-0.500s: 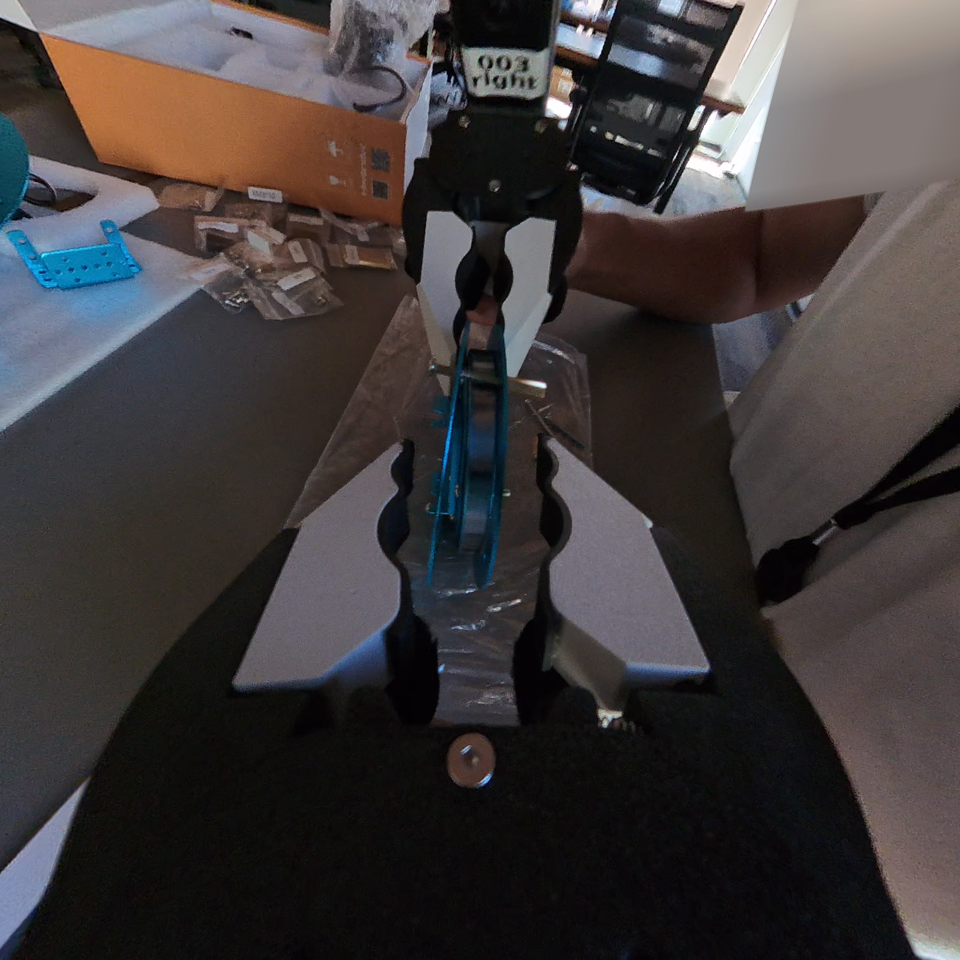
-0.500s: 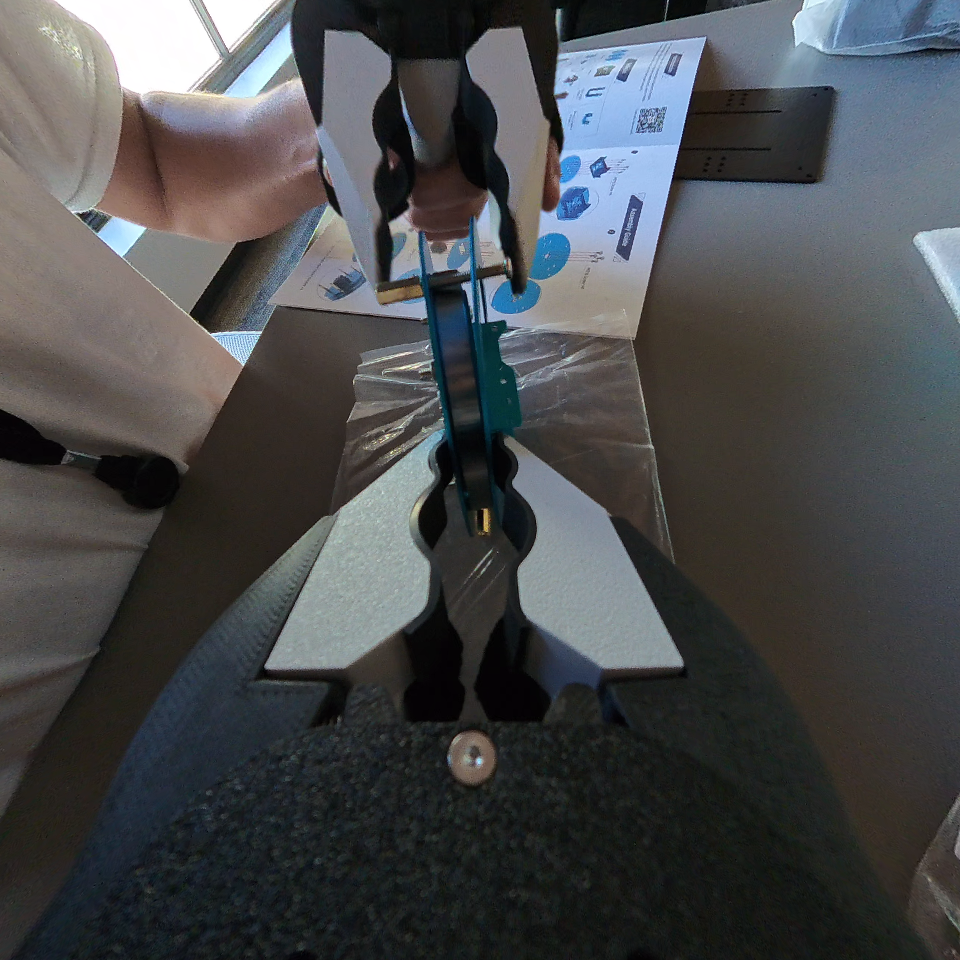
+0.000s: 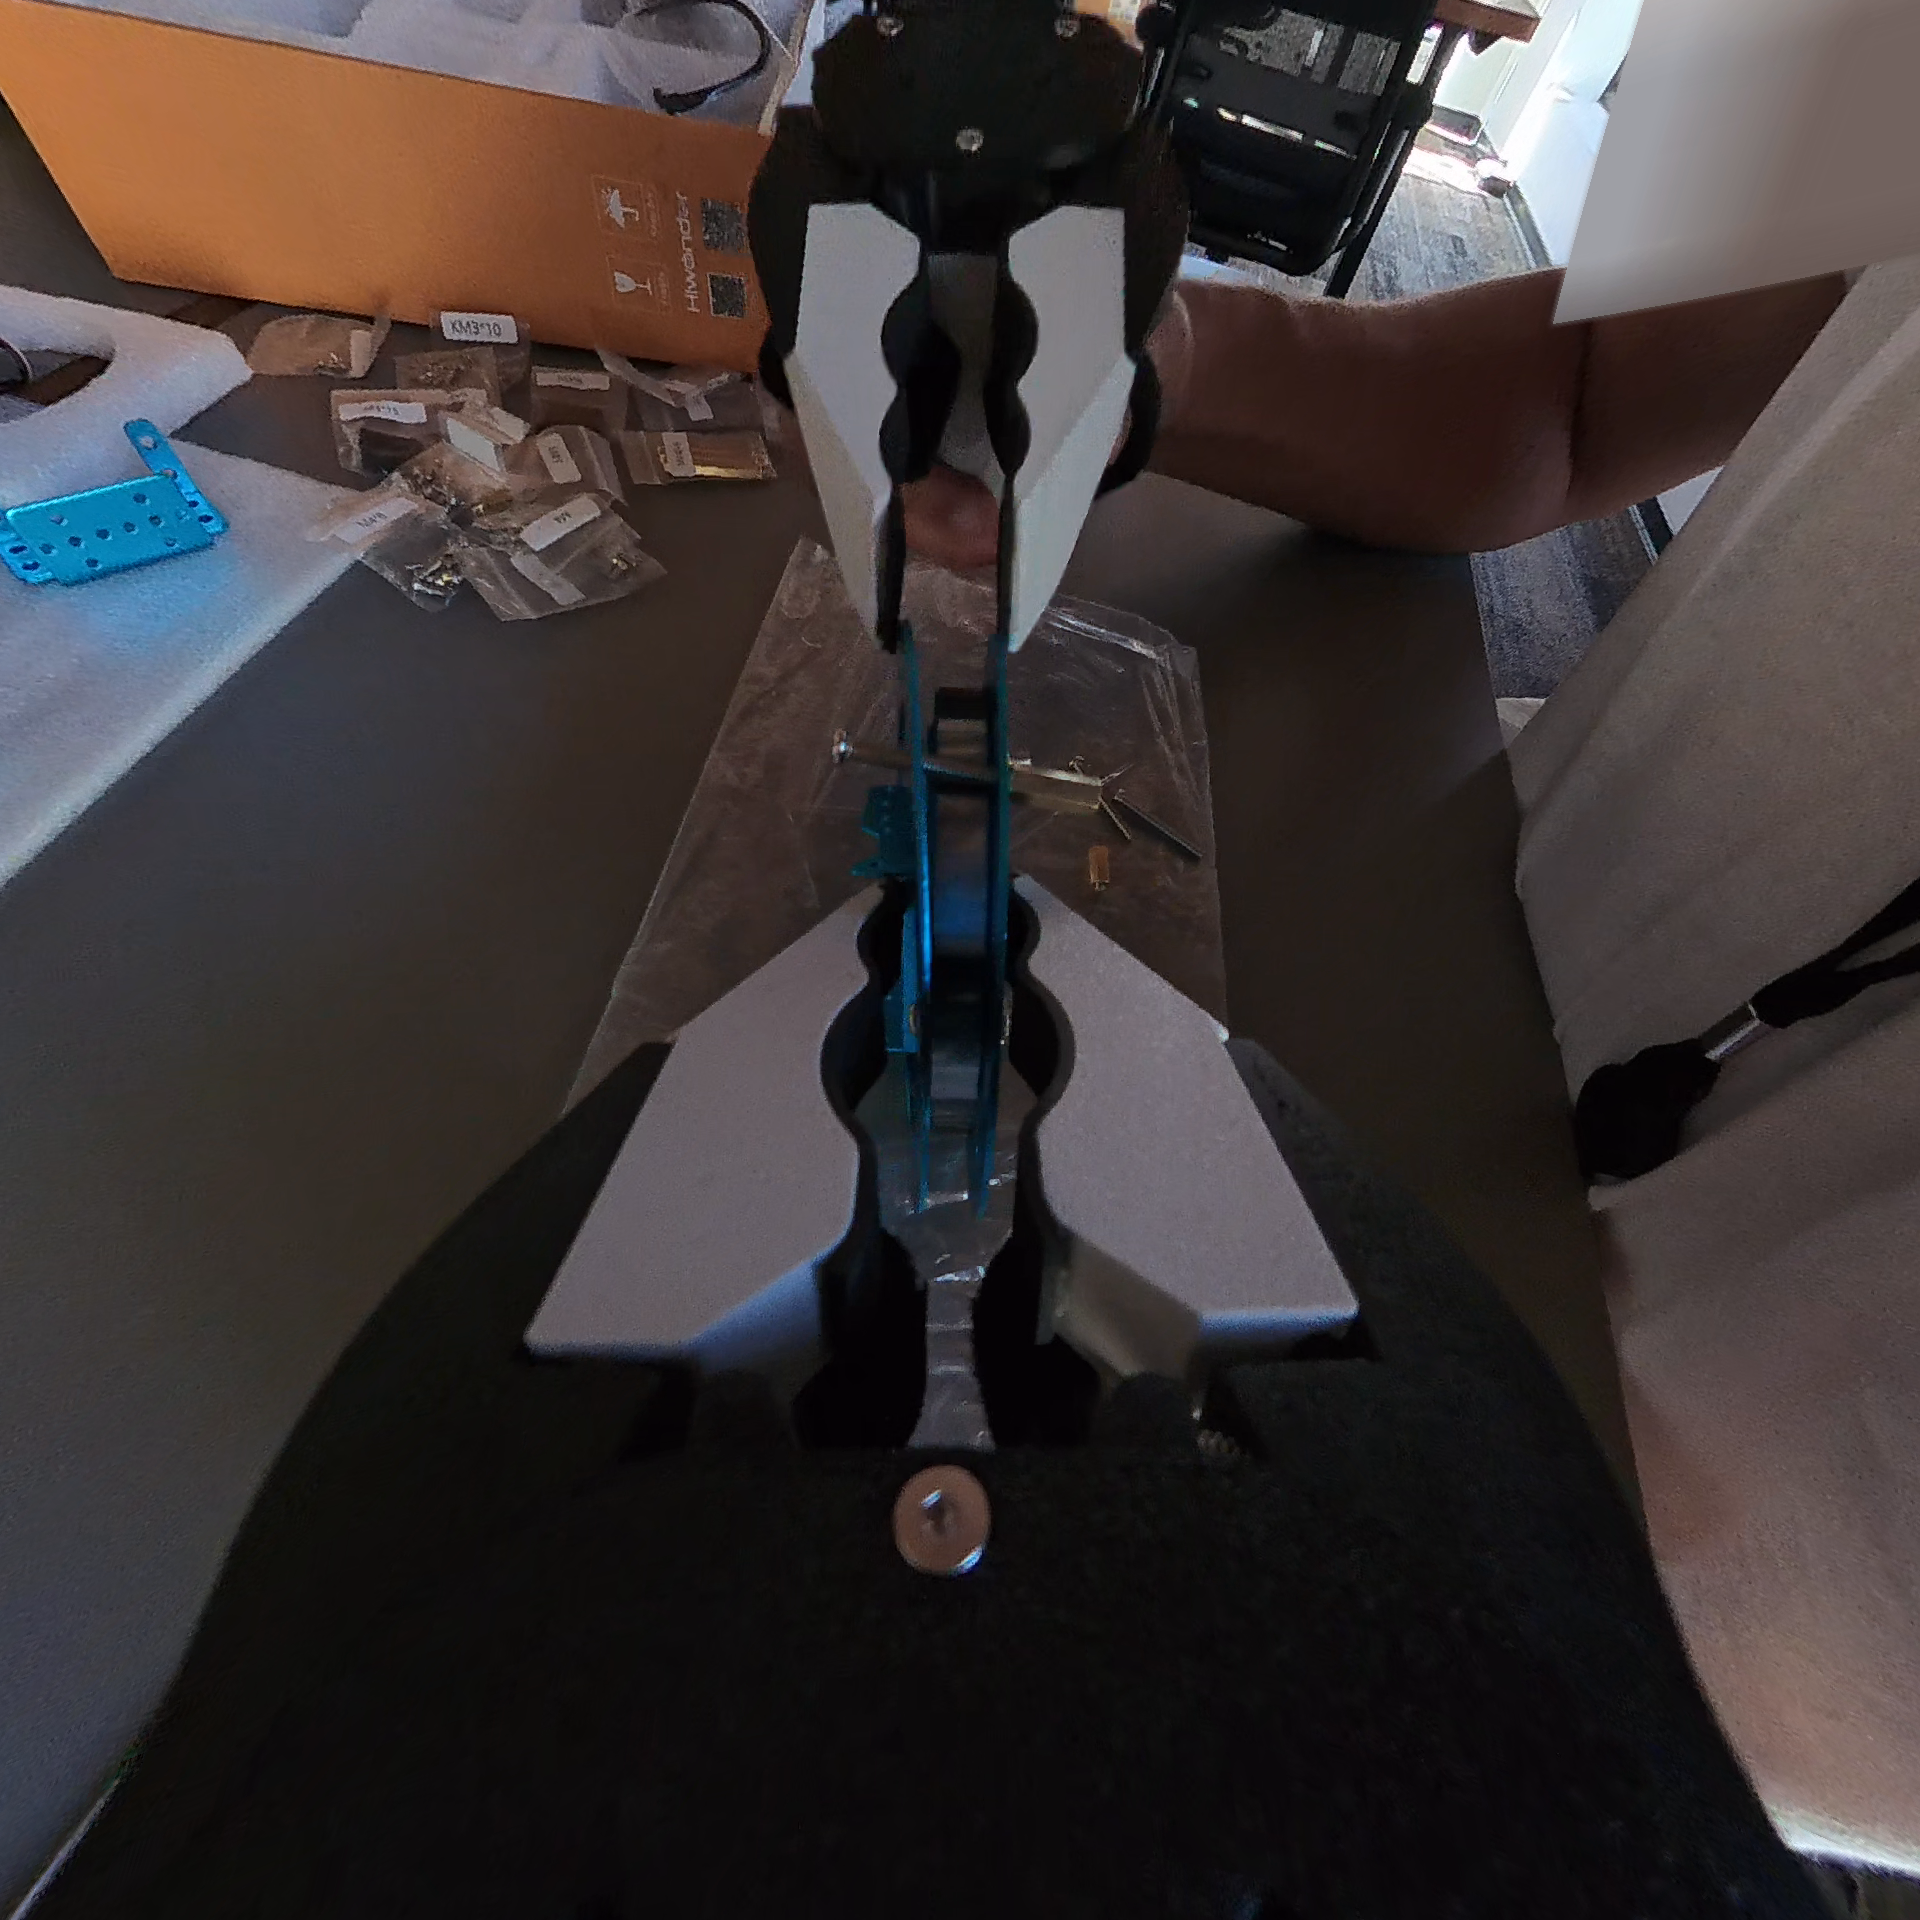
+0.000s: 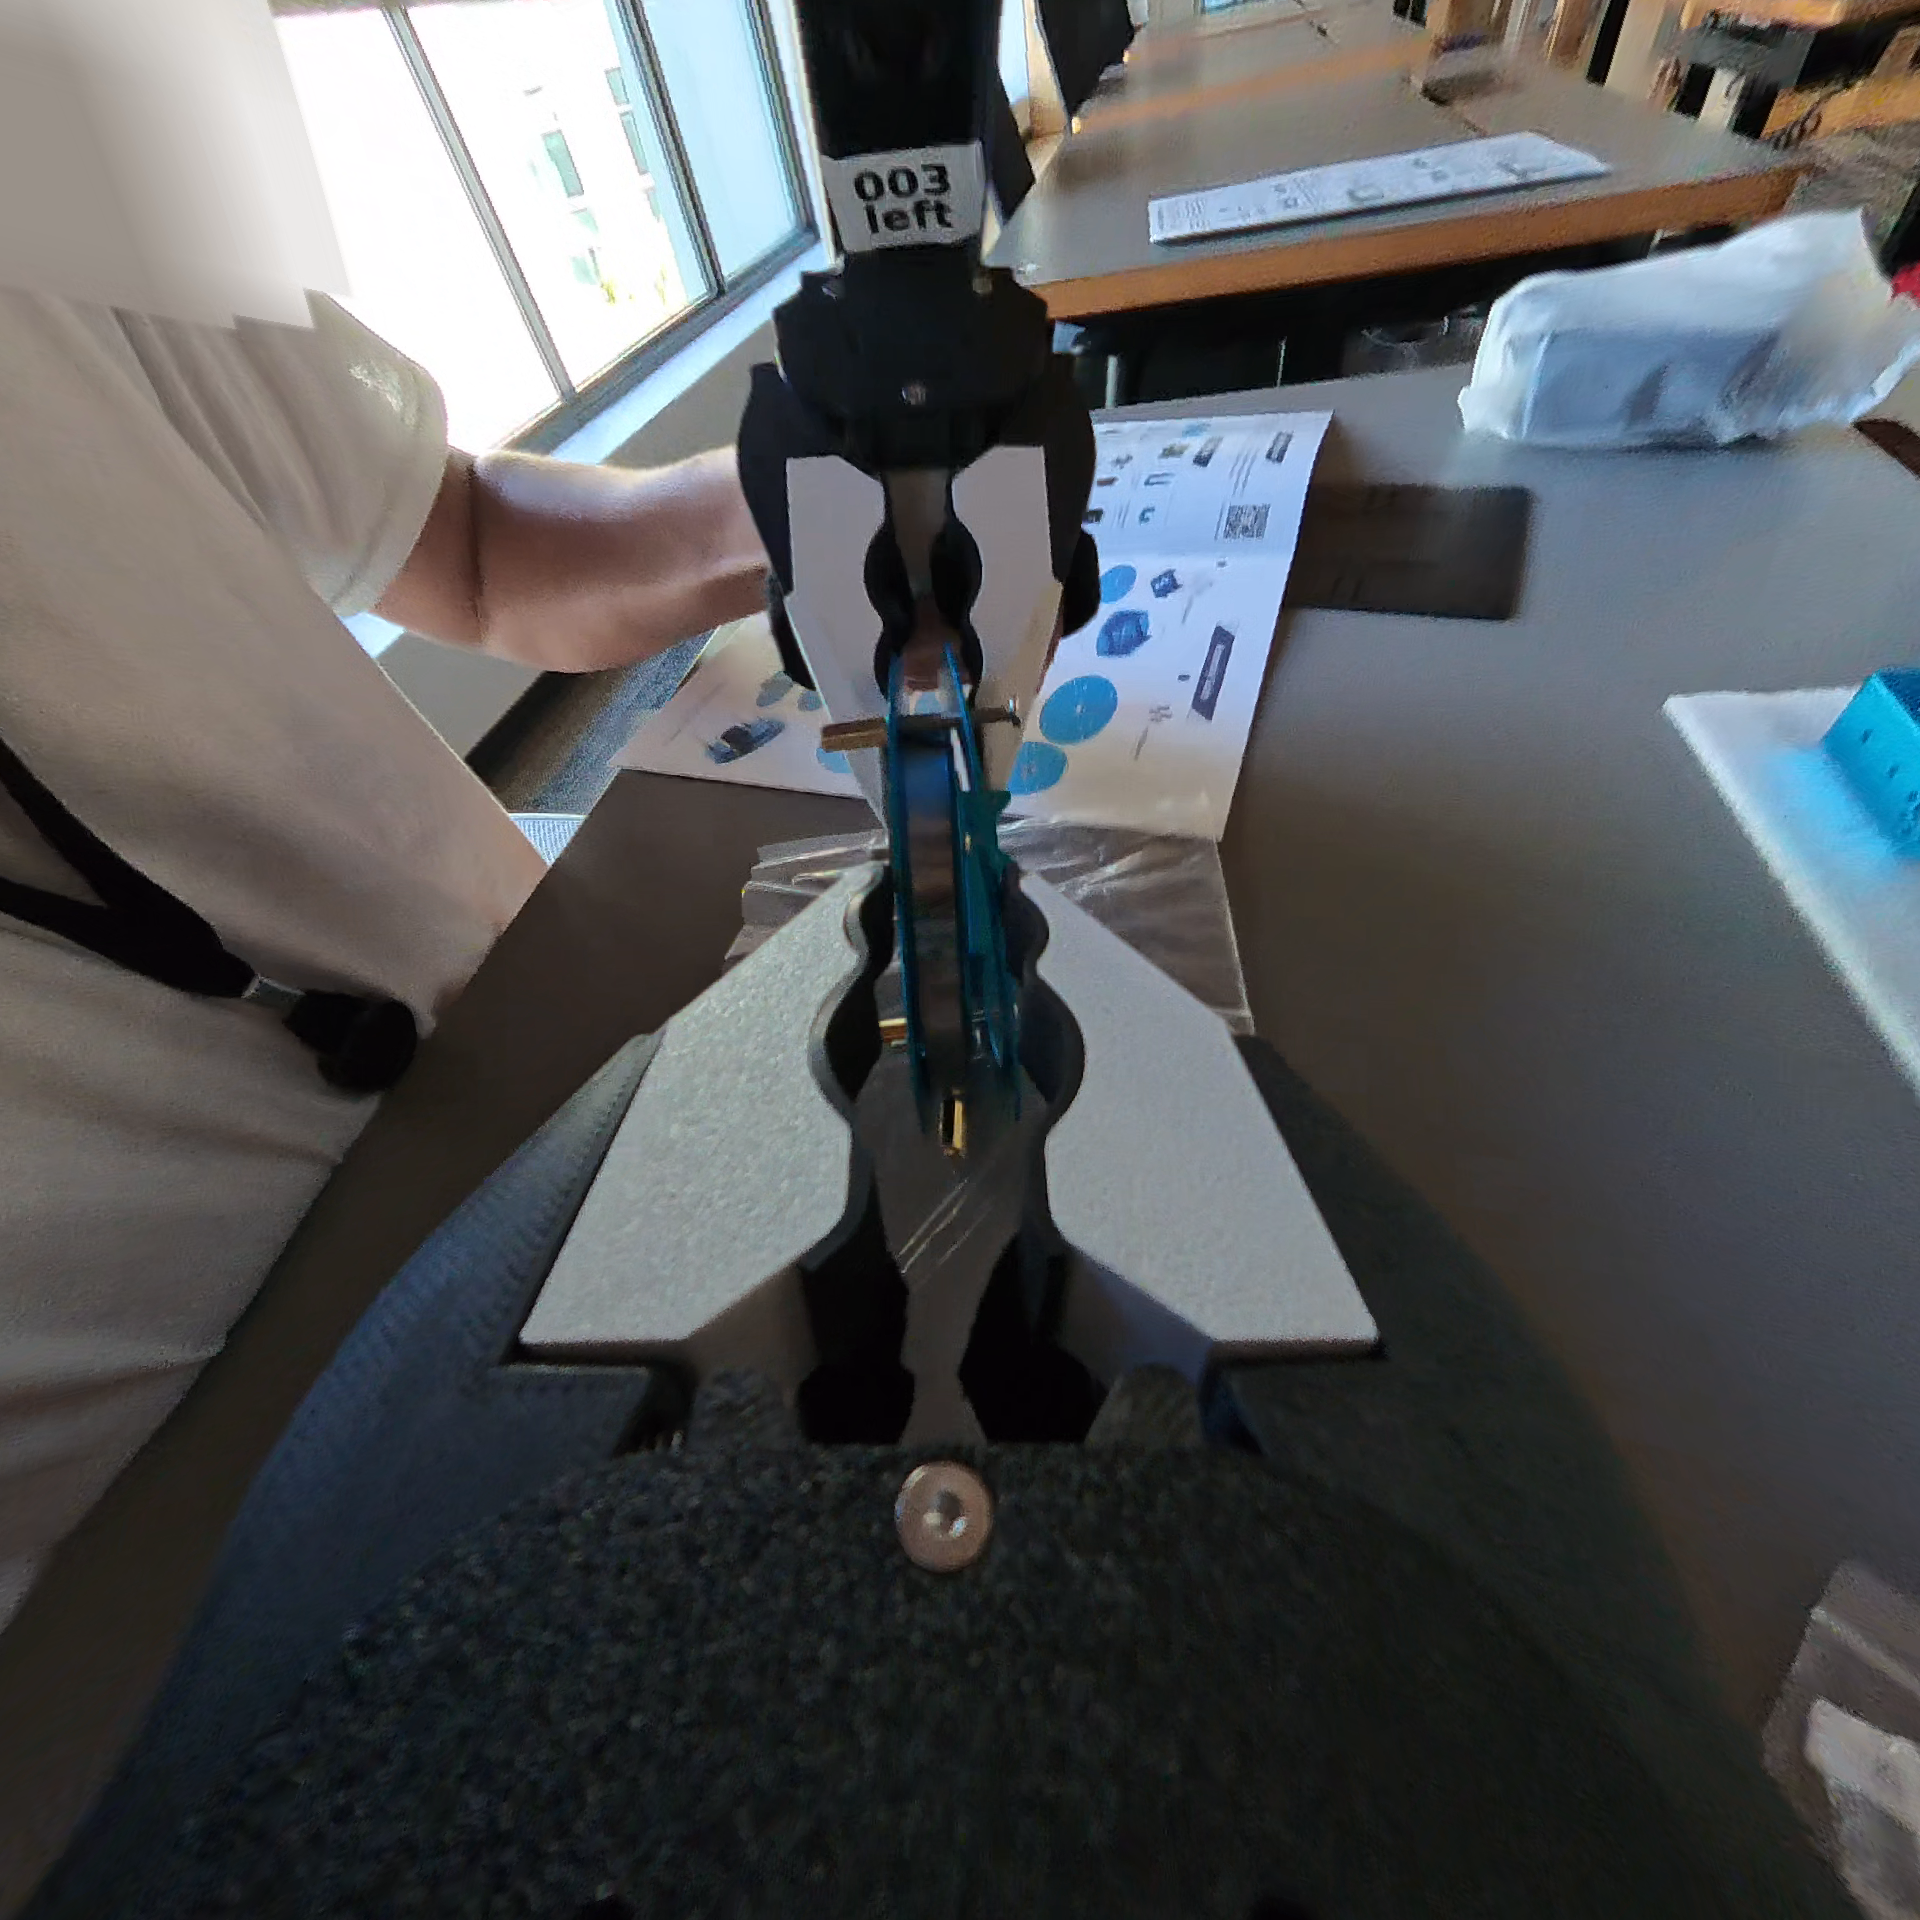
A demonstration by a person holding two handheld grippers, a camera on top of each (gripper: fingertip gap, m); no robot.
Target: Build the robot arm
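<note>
Blue metal assembly (image 3: 951, 935) is what both tools are hanging onto: two thin blue plates on edge with a dark wheel-ish disc sandwiched between them and a brass standoff poking out sideways; it's up in the air over a sheet of clear plastic wrap (image 3: 1101, 727) on the grey table (image 3: 364, 883), pinned from opposite ends, so my guess is it's gripped at both ends to keep it from twisting while the plates get lined up; left gripper (image 3: 951, 914) has its jaws pulled in narrow, fingertips pressed on the outer faces of the near end, so clamped on it; right gripper (image 4: 956, 935) is the same story in its own view, jaws nearly together and squeezing the plates at its end; in the left wrist view the right one comes down from above with its tips on the far edge of the plates; a couple of loose screws and a small brass spacer lie on the wrap just beside the part; further off there's an orange cardboard box (image 3: 364, 177), a scatter of little hardware bags (image 3: 499, 468) in front of it, a spare blue bracket (image 3: 104, 525) on white foam, and an instruction sheet (image 4: 1174, 623) behind the wrap in the right wrist view
</note>
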